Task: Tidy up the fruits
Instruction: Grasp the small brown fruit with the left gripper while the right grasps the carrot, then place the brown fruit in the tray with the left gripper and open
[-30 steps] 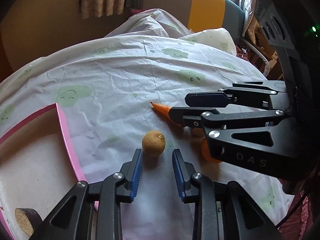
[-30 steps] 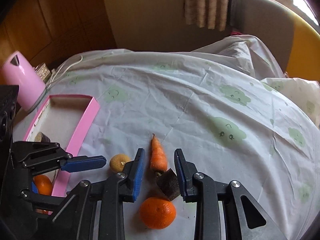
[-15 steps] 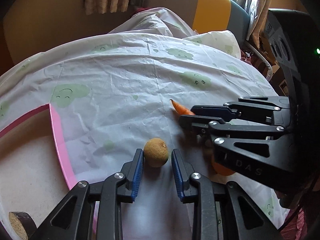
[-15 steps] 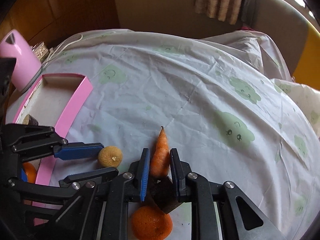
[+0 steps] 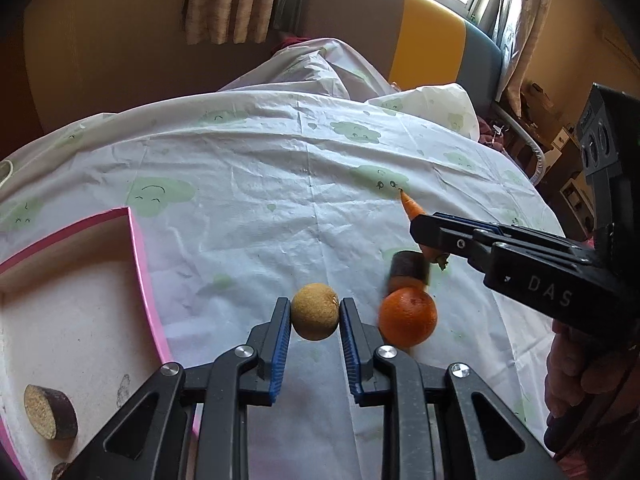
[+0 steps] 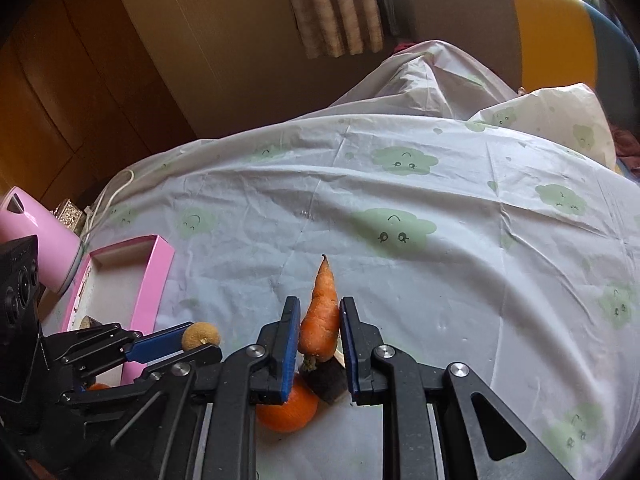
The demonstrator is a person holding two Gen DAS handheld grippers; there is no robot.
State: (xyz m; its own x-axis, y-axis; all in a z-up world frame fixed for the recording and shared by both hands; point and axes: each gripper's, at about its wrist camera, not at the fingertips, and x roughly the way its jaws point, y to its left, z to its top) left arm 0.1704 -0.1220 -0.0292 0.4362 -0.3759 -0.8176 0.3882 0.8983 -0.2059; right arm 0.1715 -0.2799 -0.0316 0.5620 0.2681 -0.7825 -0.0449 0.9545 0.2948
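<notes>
My left gripper (image 5: 315, 312) is shut on a small round brown fruit (image 5: 315, 311), held just above the white cloth; the fruit also shows in the right wrist view (image 6: 201, 334). My right gripper (image 6: 320, 322) is shut on an orange carrot (image 6: 321, 312), lifted off the cloth with its tip pointing away; the carrot's tip shows in the left wrist view (image 5: 411, 205). An orange (image 5: 407, 317) and a dark cut piece (image 5: 409, 266) lie on the cloth between the grippers. A pink-rimmed tray (image 5: 140, 256) stands to the left.
The tray holds a dark cut piece (image 5: 50, 417) near its front. A pink kettle (image 6: 36, 236) stands beyond the tray at the left. The table is covered by a white cloth with green cloud prints (image 6: 400, 232). A chair (image 5: 420, 40) stands behind the table.
Both grippers closed, the left on the brown fruit and the right on the carrot, and both have risen from the cloth. The orange and dark piece stayed on the cloth.
</notes>
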